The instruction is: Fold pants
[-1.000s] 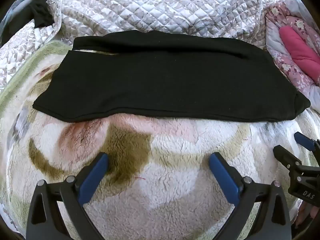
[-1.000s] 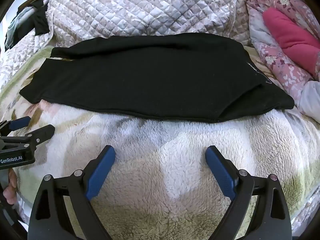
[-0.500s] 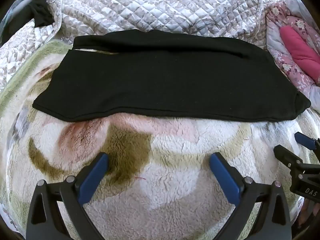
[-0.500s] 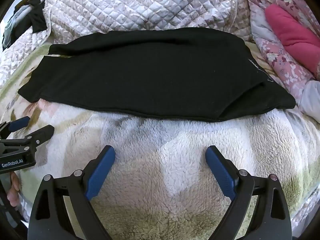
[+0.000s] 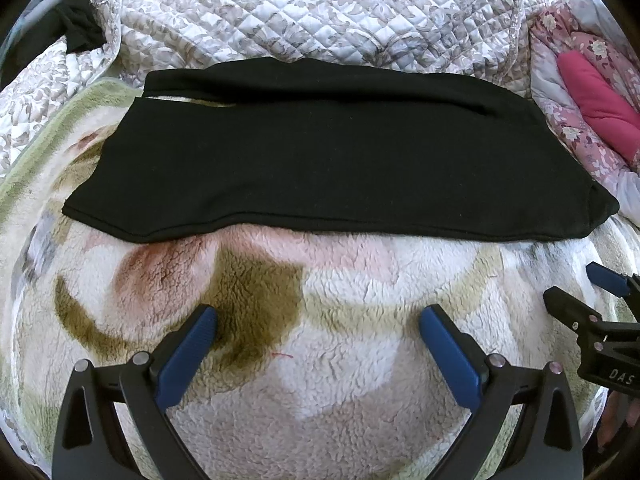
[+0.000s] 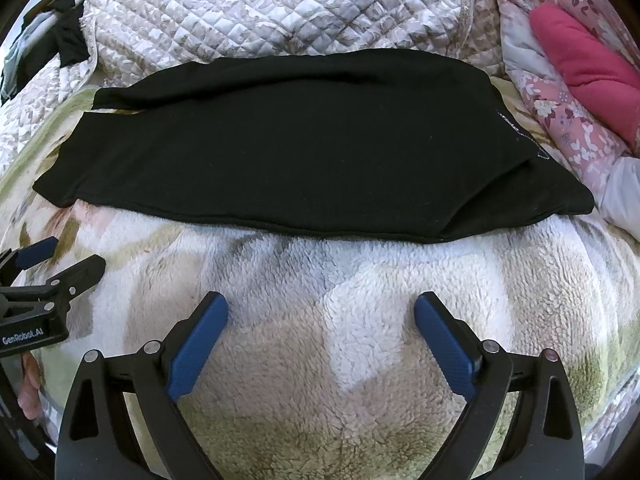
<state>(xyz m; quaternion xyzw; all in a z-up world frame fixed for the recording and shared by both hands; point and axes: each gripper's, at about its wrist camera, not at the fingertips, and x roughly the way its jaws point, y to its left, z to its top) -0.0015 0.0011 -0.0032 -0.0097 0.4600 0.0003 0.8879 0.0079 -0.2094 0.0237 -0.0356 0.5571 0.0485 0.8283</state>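
Black pants (image 5: 328,160) lie flat on a fleece blanket (image 5: 344,360), folded lengthwise, legs to the left and waist to the right; they also show in the right wrist view (image 6: 288,152). My left gripper (image 5: 316,322) is open and empty, hovering over the blanket short of the pants' near edge. My right gripper (image 6: 320,312) is open and empty, likewise short of the near edge. The right gripper also shows at the right edge of the left wrist view (image 5: 584,292). The left gripper also shows at the left edge of the right wrist view (image 6: 68,260).
A quilted grey-white bedspread (image 5: 320,12) is bunched behind the pants. Pink floral bedding with a red pillow (image 6: 580,64) lies at the right. Dark clothing (image 5: 76,28) hangs at the far left.
Both grippers stay open. The right wrist view has shifted slightly, the pants sitting a little higher in it; the left has barely moved.
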